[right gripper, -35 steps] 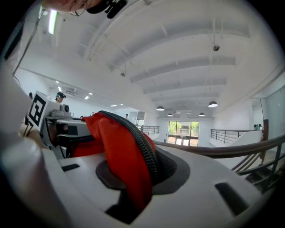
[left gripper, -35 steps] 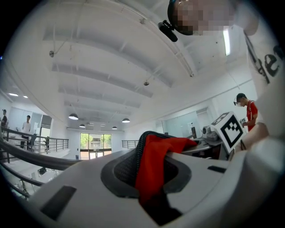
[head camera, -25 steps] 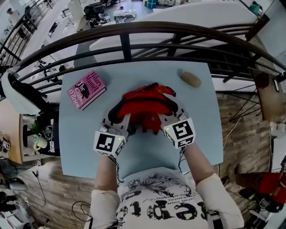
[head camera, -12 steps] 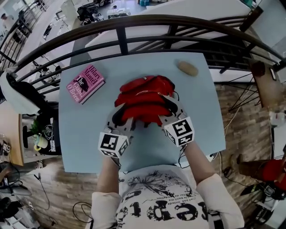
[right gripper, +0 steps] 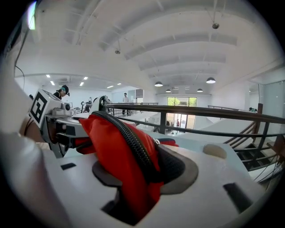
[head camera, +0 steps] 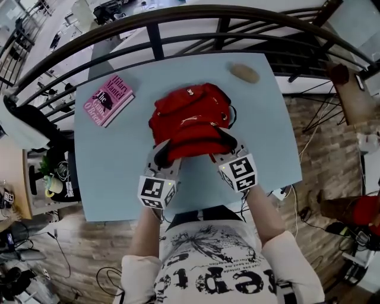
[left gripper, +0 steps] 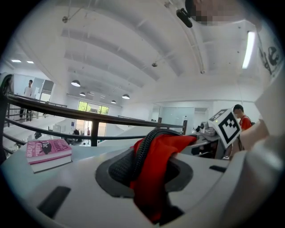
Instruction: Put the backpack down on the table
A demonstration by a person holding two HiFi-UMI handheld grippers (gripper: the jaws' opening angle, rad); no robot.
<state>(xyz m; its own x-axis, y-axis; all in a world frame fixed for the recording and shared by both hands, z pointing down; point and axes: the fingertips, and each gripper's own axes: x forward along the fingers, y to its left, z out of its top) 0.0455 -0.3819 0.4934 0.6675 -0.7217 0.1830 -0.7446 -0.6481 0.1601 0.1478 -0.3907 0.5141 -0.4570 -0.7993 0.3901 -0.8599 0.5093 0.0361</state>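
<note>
Nearest you, your forearms reach out over the near edge of the table [head camera: 113, 172], one gripper in each hand, marker cubes facing up.

Your left gripper [left gripper: 150, 178] is clenched on the backpack [head camera: 190, 119]. In the left gripper view a fold of red fabric with a black zipper edge fills the gap between the pads and stands up out of it.

Your right gripper [right gripper: 140, 174] grasps the same bag. In the right gripper view red fabric and a run of black zipper sit wedged between its pads. Those jaws have just been opening, yet the fabric lies against both pads.

In the head view the two grippers sit side by side at the bag's near edge, left one at the near left corner, right one at the near right corner, with a black strip of the bag showing by each.

The backpack is at the middle of the table, spread out away from you with its front pocket and zip pulls facing up. Its far part looks to be lying on the tabletop; whether the near edge you hold is touching the table cannot be told.

Further off, a pink book [head camera: 107, 100] lies flat toward the far left corner, well apart from the bag. A brown lump [head camera: 244, 73] sits near the far right corner.

Beyond the far edge runs a dark railing [head camera: 178, 18], with a lower floor visible past it.
</note>
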